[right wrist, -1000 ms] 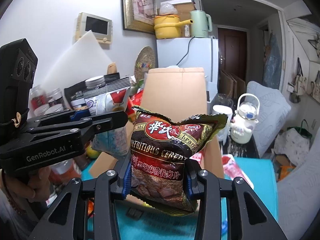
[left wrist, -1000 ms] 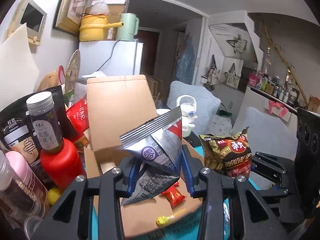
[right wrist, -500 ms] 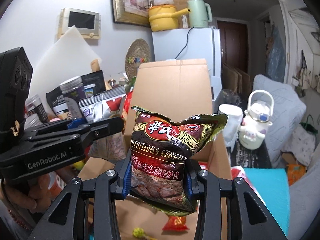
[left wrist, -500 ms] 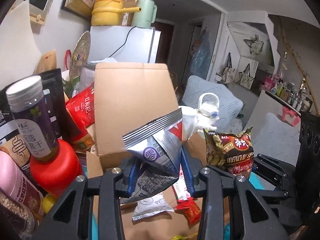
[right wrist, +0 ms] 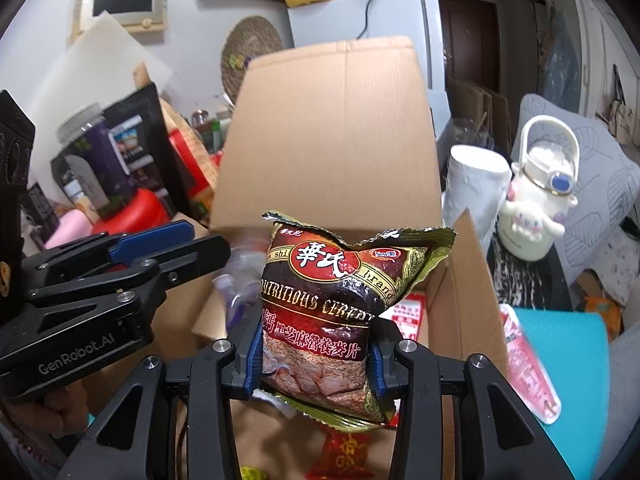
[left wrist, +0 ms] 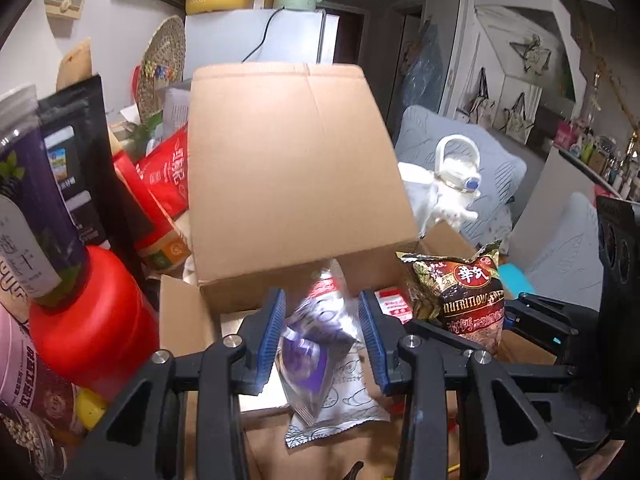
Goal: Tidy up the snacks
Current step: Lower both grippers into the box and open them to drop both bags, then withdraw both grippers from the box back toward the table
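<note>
An open cardboard box (left wrist: 288,184) stands ahead with its back flap up; it also shows in the right wrist view (right wrist: 336,132). My left gripper (left wrist: 322,334) is open over the box, and a silver and purple snack packet (left wrist: 316,344) is blurred between its spread fingers, falling loose into the box. My right gripper (right wrist: 316,354) is shut on a dark brown cereal bag (right wrist: 340,300), held upright above the box's front part. The cereal bag also shows in the left wrist view (left wrist: 460,292). The left gripper appears at the left in the right wrist view (right wrist: 132,264).
A red jar (left wrist: 88,320) with a purple-labelled bottle (left wrist: 28,216) on it stands left of the box, with red snack bags (left wrist: 160,184) behind. A white character kettle (right wrist: 536,200) and a white cup (right wrist: 472,188) stand right. Small packets (right wrist: 412,312) lie inside the box.
My left gripper has opened and let go of the silver packet, which is dropping into the box. Both grippers have moved forward over the box. The right still holds the cereal bag.
</note>
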The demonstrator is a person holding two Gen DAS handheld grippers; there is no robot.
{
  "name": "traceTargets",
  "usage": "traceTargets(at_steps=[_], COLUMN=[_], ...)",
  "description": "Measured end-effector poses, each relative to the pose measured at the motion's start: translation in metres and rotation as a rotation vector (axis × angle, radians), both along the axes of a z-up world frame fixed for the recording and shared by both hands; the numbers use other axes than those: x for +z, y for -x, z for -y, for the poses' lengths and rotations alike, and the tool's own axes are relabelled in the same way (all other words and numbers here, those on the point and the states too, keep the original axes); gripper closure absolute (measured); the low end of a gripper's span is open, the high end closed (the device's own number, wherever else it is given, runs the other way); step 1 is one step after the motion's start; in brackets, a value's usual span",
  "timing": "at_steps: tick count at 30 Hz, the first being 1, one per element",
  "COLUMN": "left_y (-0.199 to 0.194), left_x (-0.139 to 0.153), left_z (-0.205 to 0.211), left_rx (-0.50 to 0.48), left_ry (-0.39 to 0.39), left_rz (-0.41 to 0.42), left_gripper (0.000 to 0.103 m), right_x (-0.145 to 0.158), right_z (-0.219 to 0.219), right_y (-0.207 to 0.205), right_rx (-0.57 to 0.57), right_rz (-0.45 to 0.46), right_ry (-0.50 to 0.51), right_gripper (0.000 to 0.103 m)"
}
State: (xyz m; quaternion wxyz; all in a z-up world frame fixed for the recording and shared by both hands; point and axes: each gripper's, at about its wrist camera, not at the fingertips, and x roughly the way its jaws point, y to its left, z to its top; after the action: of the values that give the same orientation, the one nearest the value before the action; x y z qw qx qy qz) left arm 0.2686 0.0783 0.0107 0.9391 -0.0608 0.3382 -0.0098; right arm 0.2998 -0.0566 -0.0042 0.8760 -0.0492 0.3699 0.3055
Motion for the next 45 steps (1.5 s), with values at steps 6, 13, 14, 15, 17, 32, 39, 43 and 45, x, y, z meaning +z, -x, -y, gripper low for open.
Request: traceTargets(at_steps=[6, 13, 14, 15, 17, 32, 39, 43, 45], left_y=[-0.009, -0.016, -0.017, -0.018, -0.019, -0.021, -0.012, -0.006, -0.001], left_x=[-0.013, -0.023, -0.024, -0.025, -0.027, -0.038, -0.027, -0.016, -0.007], left_z=[-0.006, -0.013, -0.013, -0.014, -0.013, -0.013, -0.006, -0.002, 0.0], left_rx=[0.037, 0.066, 0.069, 0.071, 0.072, 0.101, 0.097, 0.1, 0.098], left_ry=[-0.026, -0.032, -0.031, -0.033, -0.039, -0.076, -0.089, -0.093, -0.094], left_rz=[-0.064, -0.121, -0.13, -0.136, -0.151, -0.244, -0.226, -0.207, -0.19], left_gripper=[0.065, 0.065, 0.065, 0.065, 0.065, 0.065, 0.064, 0.063, 0.063], right_x=[-0.018, -0.025, -0.025, -0.026, -0.025, -0.016, -0.005, 0.008, 0.016], right_z=[0.0, 0.004, 0.003, 0.003, 0.002, 0.002, 0.005, 0.009, 0.01], right_y=[-0.013, -0.02, -0.02, -0.021, -0.019, -0.006, 0.007, 0.016, 0.021], right_rx=[-0.03, -0.036, -0.035, -0.034, -0.035, -0.069, -0.07, -0.079, -0.08], right_rz=[-0.072, -0.134, -0.14, -0.154, -0.15, -0.11, -0.086, -0.06, -0.045], right_ry=[0.027, 0.024, 0.025, 0.028, 0.03, 0.088, 0.101, 0.096, 0.094], right_gripper=[0.063, 0.06, 0.059, 0.053, 0.046, 0.039, 0.039, 0.039, 0.039])
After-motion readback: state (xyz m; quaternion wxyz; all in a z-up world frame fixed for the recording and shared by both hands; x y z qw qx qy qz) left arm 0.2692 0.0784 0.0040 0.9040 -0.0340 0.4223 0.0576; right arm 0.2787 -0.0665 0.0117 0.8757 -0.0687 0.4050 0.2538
